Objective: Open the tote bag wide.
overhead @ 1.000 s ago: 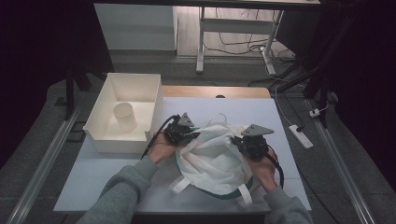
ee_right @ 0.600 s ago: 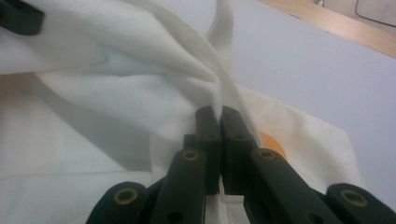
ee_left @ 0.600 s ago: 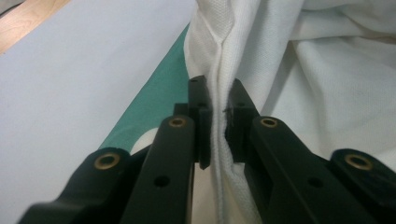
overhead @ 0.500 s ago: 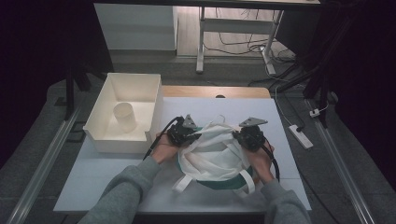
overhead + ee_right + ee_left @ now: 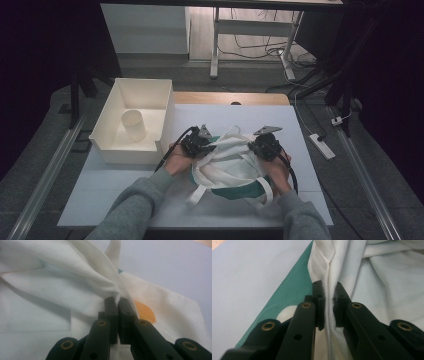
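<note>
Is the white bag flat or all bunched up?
Bunched up. The bag lies in rumpled folds on the table, with both grippers pinching its cloth.

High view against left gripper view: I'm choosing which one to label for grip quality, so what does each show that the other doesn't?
The high view gives the layout: the white rectangular plastic bin with a pale cylindrical cup inside, the right gripper, both forearms, the white table.

The left gripper view gives the contact itself: the left gripper with its black jaws pinched on a bunched fold of cloth.

Both show the white and green fabric bag lying on the table and the left gripper shut on it.
</note>
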Tool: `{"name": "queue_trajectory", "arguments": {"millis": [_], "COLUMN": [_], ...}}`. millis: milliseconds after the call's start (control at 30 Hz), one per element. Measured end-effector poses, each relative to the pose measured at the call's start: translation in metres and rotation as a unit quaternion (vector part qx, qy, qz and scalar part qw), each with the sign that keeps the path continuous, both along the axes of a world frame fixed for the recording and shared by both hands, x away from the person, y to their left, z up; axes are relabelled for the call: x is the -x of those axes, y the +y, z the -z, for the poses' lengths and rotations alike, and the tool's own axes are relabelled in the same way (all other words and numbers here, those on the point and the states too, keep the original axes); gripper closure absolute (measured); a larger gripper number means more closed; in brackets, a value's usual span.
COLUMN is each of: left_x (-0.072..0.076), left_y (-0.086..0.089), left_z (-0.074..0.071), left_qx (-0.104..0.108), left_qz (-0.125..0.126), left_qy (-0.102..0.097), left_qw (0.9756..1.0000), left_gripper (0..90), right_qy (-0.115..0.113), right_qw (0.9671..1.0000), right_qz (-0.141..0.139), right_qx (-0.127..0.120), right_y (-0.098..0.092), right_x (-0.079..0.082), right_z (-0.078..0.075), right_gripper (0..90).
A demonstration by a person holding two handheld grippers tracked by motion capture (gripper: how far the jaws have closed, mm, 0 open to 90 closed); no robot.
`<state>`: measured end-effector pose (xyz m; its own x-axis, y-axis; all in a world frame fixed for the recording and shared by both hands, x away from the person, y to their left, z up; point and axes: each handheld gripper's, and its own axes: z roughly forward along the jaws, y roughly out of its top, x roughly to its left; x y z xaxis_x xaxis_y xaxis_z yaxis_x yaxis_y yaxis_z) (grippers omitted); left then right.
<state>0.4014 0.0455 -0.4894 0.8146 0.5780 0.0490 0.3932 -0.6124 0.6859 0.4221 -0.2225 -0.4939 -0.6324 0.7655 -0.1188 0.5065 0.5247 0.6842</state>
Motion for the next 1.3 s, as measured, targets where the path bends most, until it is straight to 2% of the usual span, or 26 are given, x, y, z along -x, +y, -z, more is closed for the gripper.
{"name": "queue_trajectory", "arguments": {"millis": [100,167,267,367,467,500,533,600,800,933,1000,1067,1100,1133,1233,1300], "left_x": [-0.002,-0.002,-0.002,-0.002,-0.002,-0.002,-0.001,0.0,0.0,0.001,0.001,0.001,0.001,0.001,0.001,0.001], "left_y": [0.002,0.003,0.004,0.004,0.004,0.004,0.004,0.005,0.005,0.005,0.005,0.005,0.006,0.006,0.009,0.009], "left_z": [0.001,0.001,0.001,0.001,0.0,0.0,0.0,0.0,0.0,0.0,-0.001,-0.001,-0.001,-0.002,-0.003,-0.004], "left_qx": [0.002,0.004,0.009,0.009,0.007,0.007,0.006,0.005,0.008,0.01,0.008,0.009,0.009,0.011,0.018,0.017], "left_qz": [-0.002,-0.005,-0.007,-0.006,-0.006,-0.006,-0.006,-0.006,-0.007,-0.009,-0.009,-0.01,-0.012,-0.015,-0.019,-0.02], "left_qy": [0.004,0.003,0.006,0.006,0.004,0.004,0.003,0.001,0.002,-0.001,-0.003,-0.004,-0.005,-0.007,-0.012,-0.014], "left_qw": [1.0,1.0,0.9999,0.9999,1.0,1.0,1.0,1.0,0.9999,0.9999,0.9999,0.9999,0.9999,0.9998,0.9996,0.9996], "left_gripper": [83.1,83.1,83.0,83.0,83.0,83.0,83.0,83.0,83.1,83.1,83.1,83.1,83.1,83.2,83.6,83.7], "right_qy": [0.0,-0.007,-0.038,-0.057,-0.038,-0.038,-0.024,0.004,0.045,0.066,0.089,0.105,0.115,0.113,0.091,0.088], "right_qw": [1.0,0.9999,0.9991,0.9962,0.9924,0.9924,0.9898,0.9863,0.9781,0.9745,0.9713,0.9682,0.9656,0.9639,0.9631,0.96], "right_qz": [-0.001,-0.006,-0.019,-0.051,-0.102,-0.102,-0.131,-0.158,-0.202,-0.214,-0.221,-0.227,-0.233,-0.241,-0.251,-0.262], "right_qx": [-0.003,-0.004,-0.005,-0.04,-0.058,-0.058,-0.051,-0.047,-0.025,-0.002,0.0,0.011,0.008,0.011,0.036,0.043], "right_y": [0.0,0.0,0.001,0.006,0.019,0.019,0.031,0.042,0.063,0.071,0.074,0.076,0.077,0.079,0.084,0.089], "right_x": [0.001,0.003,0.012,0.029,0.045,0.045,0.055,0.061,0.075,0.078,0.078,0.08,0.082,0.086,0.099,0.11], "right_z": [0.0,-0.002,-0.014,-0.035,-0.05,-0.05,-0.049,-0.044,-0.033,-0.024,-0.018,-0.01,-0.008,-0.007,-0.011,-0.015], "right_gripper": [86.5,84.2,69.3,65.8,63.5,63.5,61.6,60.0,57.9,58.3,64.6,80.0,83.7,86.1,87.4,87.5]}}
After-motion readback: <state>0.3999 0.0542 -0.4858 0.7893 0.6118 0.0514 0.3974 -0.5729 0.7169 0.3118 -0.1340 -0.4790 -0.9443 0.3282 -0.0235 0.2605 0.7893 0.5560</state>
